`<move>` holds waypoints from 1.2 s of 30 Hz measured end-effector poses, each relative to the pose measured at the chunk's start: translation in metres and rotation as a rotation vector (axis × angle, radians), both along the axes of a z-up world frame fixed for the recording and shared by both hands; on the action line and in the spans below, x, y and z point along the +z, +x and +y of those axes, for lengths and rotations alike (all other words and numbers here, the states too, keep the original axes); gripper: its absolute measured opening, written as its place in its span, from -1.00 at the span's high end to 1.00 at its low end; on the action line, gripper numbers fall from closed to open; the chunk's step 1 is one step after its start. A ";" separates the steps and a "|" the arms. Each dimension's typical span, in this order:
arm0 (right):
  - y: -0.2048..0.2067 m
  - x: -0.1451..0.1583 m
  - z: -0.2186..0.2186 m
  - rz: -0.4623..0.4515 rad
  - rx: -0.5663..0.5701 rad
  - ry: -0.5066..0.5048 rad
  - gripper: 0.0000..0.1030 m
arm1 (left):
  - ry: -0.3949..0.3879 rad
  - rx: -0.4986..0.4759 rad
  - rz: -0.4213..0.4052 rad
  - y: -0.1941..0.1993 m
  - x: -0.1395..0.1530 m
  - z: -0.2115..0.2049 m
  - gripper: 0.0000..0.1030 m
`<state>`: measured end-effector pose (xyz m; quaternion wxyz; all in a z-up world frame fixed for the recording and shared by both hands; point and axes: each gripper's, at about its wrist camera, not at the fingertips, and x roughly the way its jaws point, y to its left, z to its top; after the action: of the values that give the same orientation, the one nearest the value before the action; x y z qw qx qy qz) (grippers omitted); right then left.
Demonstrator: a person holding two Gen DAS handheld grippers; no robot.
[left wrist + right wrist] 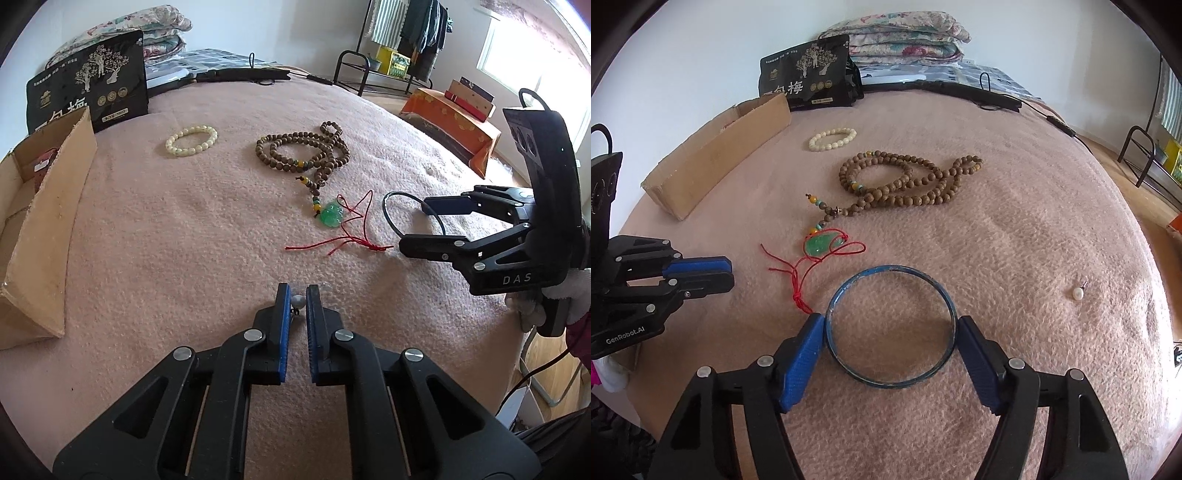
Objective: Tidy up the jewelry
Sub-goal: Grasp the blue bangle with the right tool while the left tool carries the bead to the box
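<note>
My left gripper (297, 301) is shut on a small pearl earring (298, 301) just above the pink blanket. My right gripper (891, 332) is shut on a blue bangle (891, 275), its pads pressing the ring's two sides; it also shows in the left wrist view (413, 229). A brown bead necklace (905, 181) with a green pendant (822, 245) and red cord lies in the middle. A cream bead bracelet (833, 137) lies beyond it. A second pearl earring (1076, 293) lies to the right. An open cardboard box (48, 221) stands at the left.
A black snack bag (809, 74) stands at the back beside folded quilts (897, 35). A black cable and strip (990, 96) lie along the far edge. A clothes rack (402, 40) and an orange-covered stand (454, 122) are beyond the bed.
</note>
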<state>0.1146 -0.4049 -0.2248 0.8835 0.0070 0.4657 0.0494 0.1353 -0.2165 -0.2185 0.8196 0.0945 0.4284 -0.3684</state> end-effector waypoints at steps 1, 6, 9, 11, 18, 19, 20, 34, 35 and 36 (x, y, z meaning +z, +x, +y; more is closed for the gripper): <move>-0.001 0.002 -0.001 -0.004 -0.004 0.004 -0.44 | -0.003 0.005 0.000 0.000 0.001 0.002 0.88; -0.006 0.013 -0.004 -0.028 -0.027 0.014 -0.44 | -0.020 0.028 -0.012 -0.002 0.010 0.013 0.88; -0.008 0.022 -0.004 -0.042 -0.032 0.016 -0.44 | -0.034 0.042 -0.022 -0.001 0.017 0.020 0.88; -0.009 0.029 -0.002 -0.054 -0.032 0.018 -0.44 | -0.048 0.056 -0.031 -0.001 0.023 0.027 0.88; -0.004 0.054 0.013 -0.097 -0.003 0.019 -0.44 | -0.085 0.109 -0.070 0.006 0.046 0.053 0.88; -0.002 0.058 0.017 -0.104 0.005 0.019 -0.44 | -0.088 0.118 -0.076 0.007 0.049 0.057 0.88; 0.000 0.061 0.021 -0.110 0.014 0.020 -0.45 | -0.090 0.128 -0.082 0.009 0.052 0.062 0.88; 0.051 0.092 0.102 -0.171 0.169 0.047 -0.45 | -0.092 0.295 -0.172 0.041 0.082 0.145 0.88; 0.055 0.093 0.109 -0.173 0.179 0.048 -0.45 | -0.092 0.306 -0.173 0.044 0.083 0.150 0.88; 0.059 0.094 0.115 -0.174 0.191 0.051 -0.44 | -0.093 0.319 -0.174 0.048 0.083 0.156 0.88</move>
<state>0.1740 -0.2896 -0.1311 0.9114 -0.0193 0.3846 0.1454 0.1831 -0.0603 -0.1354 0.9051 0.0188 0.3480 -0.2434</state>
